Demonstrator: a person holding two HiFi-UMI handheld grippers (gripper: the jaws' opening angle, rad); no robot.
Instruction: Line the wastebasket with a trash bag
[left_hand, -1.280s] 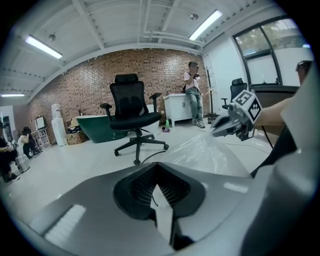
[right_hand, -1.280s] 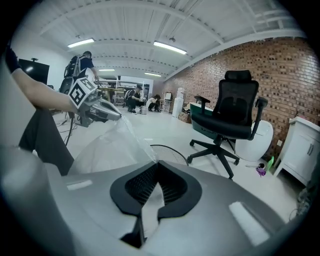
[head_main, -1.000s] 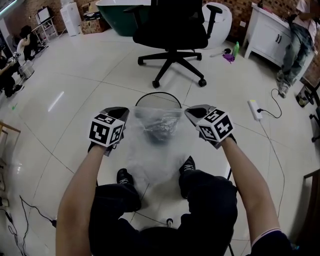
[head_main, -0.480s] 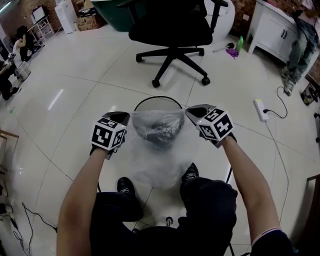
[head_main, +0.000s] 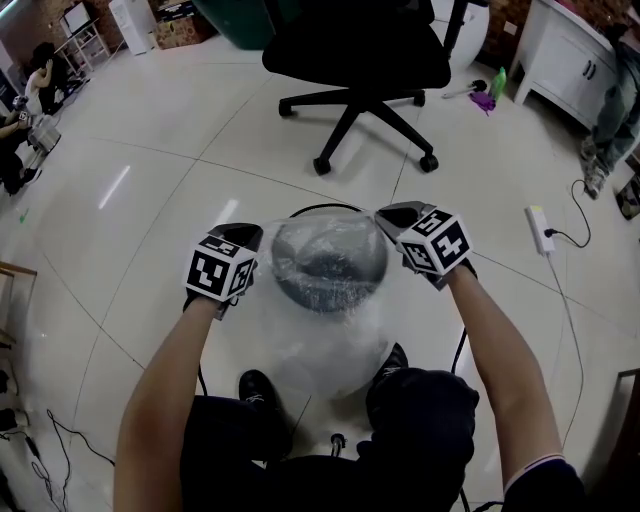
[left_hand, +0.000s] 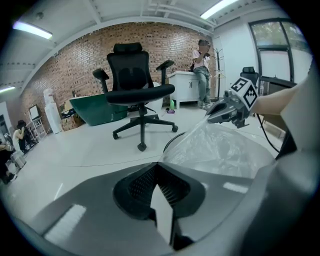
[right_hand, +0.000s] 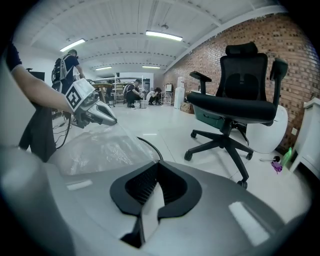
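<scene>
Clear trash bag (head_main: 330, 335) held spread over the wastebasket (head_main: 322, 208).
Opposite edges of its mouth are gripped by the left gripper (head_main: 243, 235) and the right gripper (head_main: 393, 216), jaws clenched on the film. Compared with the earlier frame, the bag is drawn wider and lower, and more of the basket is covered.

Lab-like workspace — brick wall (left_hand: 75, 65), tiled floor (head_main: 150, 130), office chair (head_main: 360, 50), strip lights (right_hand: 162, 36).

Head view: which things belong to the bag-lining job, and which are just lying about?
Job: bag; wastebasket; left hand-held gripper and right hand-held gripper, both shut on the bag.
Lying about: chair; power strip; green bottle; cabinet.
</scene>
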